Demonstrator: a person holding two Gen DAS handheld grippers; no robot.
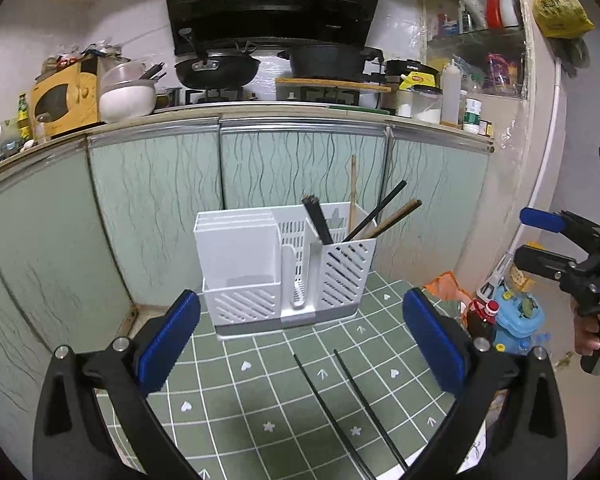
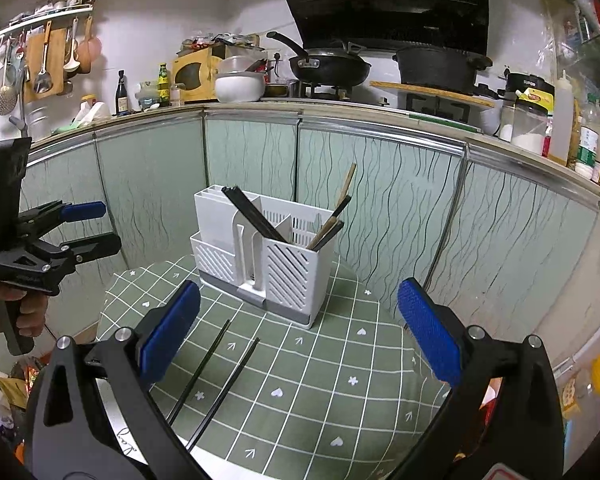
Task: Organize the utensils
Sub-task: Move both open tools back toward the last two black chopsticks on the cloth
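Note:
A white slotted utensil holder (image 1: 284,268) (image 2: 260,260) stands at the far side of a green checked tablecloth (image 1: 260,408) (image 2: 320,380). Several black and wooden chopsticks (image 1: 376,216) (image 2: 328,228) lean in its right compartments. Two black chopsticks (image 1: 340,404) (image 2: 216,380) lie loose on the cloth in front of it. My left gripper (image 1: 300,336) hovers open above the cloth, short of the holder, with nothing between its blue pads. My right gripper (image 2: 300,328) is open too, empty, and appears at the right edge of the left wrist view (image 1: 540,240).
Pale green cabinet doors (image 1: 160,200) (image 2: 400,208) stand close behind the holder. The counter above carries a wok (image 1: 216,66), a black pot (image 2: 440,66), jars and bottles. A blue toy and a bottle (image 1: 512,316) sit low at the right. A hand (image 2: 24,312) holds the other gripper.

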